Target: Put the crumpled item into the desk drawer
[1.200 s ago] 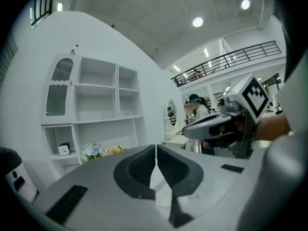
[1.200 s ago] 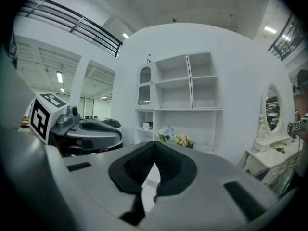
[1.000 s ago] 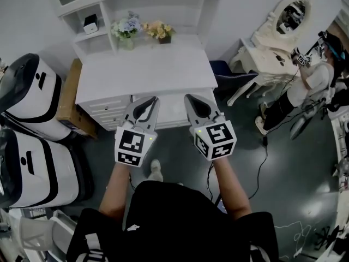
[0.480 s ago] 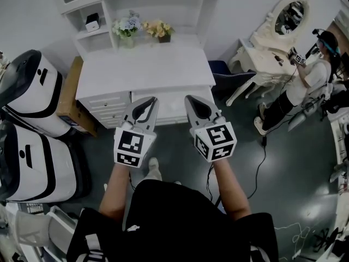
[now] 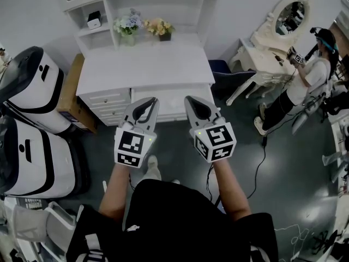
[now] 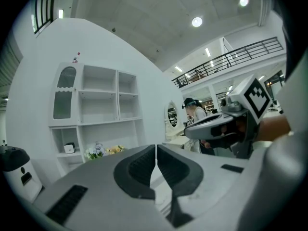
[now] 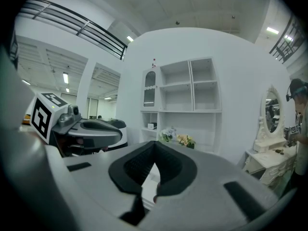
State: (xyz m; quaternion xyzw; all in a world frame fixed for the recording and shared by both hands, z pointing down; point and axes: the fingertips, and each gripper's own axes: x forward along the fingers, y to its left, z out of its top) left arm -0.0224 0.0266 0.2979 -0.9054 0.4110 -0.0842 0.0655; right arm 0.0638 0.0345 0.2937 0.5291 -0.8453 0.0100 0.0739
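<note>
Left edge: two large white machines (image 5: 28, 91) and a cardboard box (image 5: 67, 94) stood beside the desk.
Left gripper (image 5: 148, 100): its jaws were pressed together with nothing between them. It was held low in front of the desk and pointed at it.
Desk (image 5: 147, 64): the white top looked bare, with flowers (image 5: 128, 24) on the shelf behind it.
Desk drawer (image 5: 170, 107): it looked shut. It lay straight ahead of the grippers, in the gap between them, with its long front running left to right.
Right gripper (image 5: 192, 99): its jaws met at the tips and held nothing. It was level with the left one.
Nearer hand: by my judgement, both were about equally near the drawer.
Crumpled item: it showed in no view, so I could not tell which way it lay from either gripper.
Right edge: a dressing table (image 5: 271, 37) and a person (image 5: 311, 81) stood well apart from the desk.
</note>
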